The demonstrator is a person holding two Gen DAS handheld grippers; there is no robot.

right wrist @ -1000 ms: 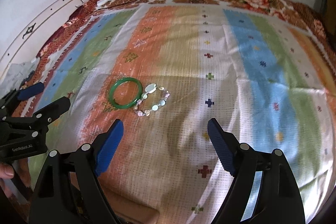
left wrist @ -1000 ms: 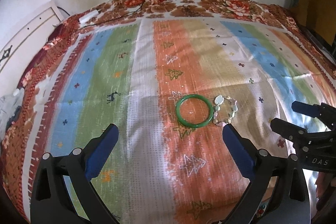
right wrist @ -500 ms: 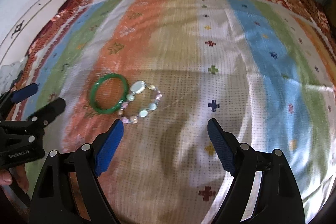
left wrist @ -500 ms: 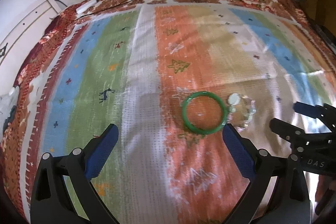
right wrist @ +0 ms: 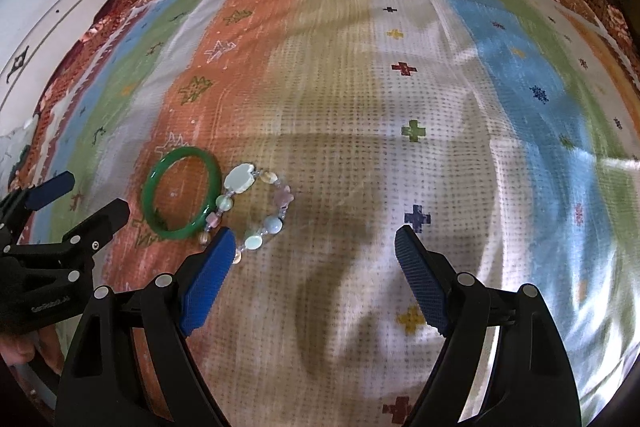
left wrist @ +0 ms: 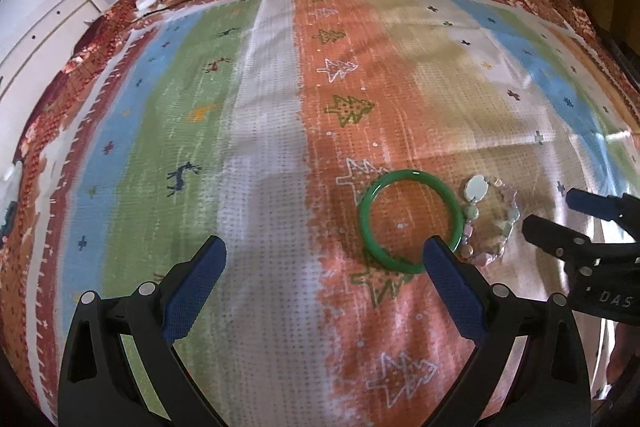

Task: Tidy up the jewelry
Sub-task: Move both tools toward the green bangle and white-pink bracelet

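Green bangle (left wrist: 408,221) touches bead bracelet (left wrist: 490,223), lower right on cloth (left wrist: 264,155) | left gripper (left wrist: 324,253) open, empty | right gripper (right wrist: 314,243) open, empty | both low, ready to grab.

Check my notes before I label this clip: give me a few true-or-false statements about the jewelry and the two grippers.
1. The green bangle lies flat on the striped cloth. True.
2. The bead bracelet lies inside the bangle. False: it lies beside the bangle, against its outer rim.
3. The right gripper is shut on the bead bracelet. False: its jaws are wide open, holding nothing.
4. The left gripper is open and empty. True.
5. A jewelry box stands next to the bangle. False: no box shows in either view.
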